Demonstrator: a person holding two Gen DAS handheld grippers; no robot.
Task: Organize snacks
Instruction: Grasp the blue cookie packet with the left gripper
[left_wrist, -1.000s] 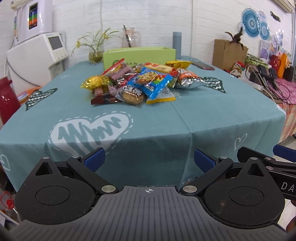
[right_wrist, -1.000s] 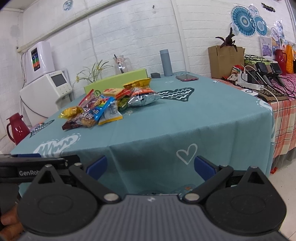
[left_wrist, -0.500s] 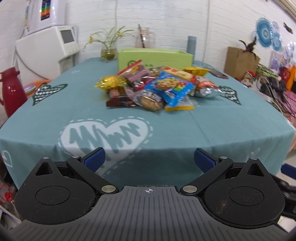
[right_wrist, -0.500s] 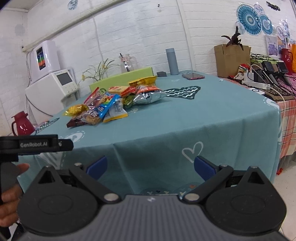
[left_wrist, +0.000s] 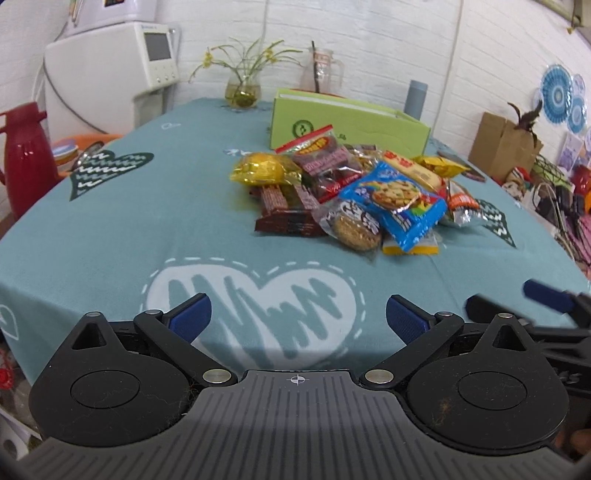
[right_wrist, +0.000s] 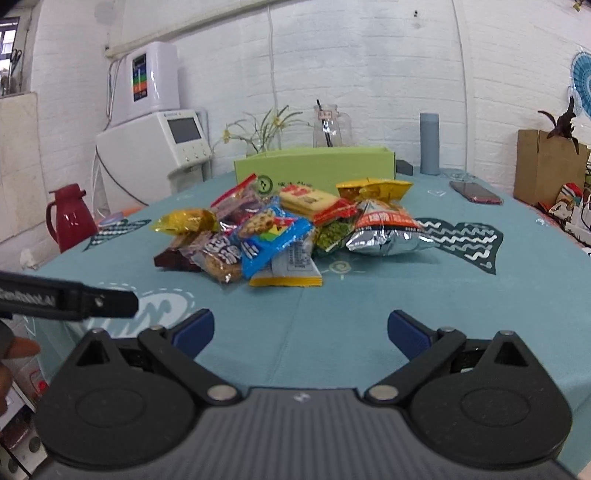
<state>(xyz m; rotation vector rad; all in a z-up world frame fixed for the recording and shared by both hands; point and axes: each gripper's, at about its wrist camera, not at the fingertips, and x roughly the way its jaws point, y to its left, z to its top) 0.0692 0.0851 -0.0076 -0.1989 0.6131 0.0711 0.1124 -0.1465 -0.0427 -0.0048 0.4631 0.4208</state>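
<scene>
A pile of snack packets (left_wrist: 343, 192) lies mid-table on the teal cloth; it also shows in the right wrist view (right_wrist: 280, 229). It includes a blue cookie pack (left_wrist: 395, 203), a gold packet (left_wrist: 262, 170), brown bars (left_wrist: 284, 218) and a silver chip bag (right_wrist: 384, 232). An open green box (left_wrist: 347, 122) stands behind the pile, also seen in the right wrist view (right_wrist: 317, 170). My left gripper (left_wrist: 297, 317) is open and empty above the near table edge. My right gripper (right_wrist: 299, 332) is open and empty, in front of the pile.
A red thermos (left_wrist: 26, 155) and a white appliance (left_wrist: 110, 70) stand left of the table. A flower vase (left_wrist: 242, 88), glass jug (left_wrist: 321, 74) and grey bottle (right_wrist: 429, 144) stand at the back. A phone (right_wrist: 476, 192) lies back right. A cardboard box (left_wrist: 506, 144) and cables sit right.
Both grippers have moved forward and up over the table edge toward the snack pile, which now looks nearer. Both stay open and empty.
</scene>
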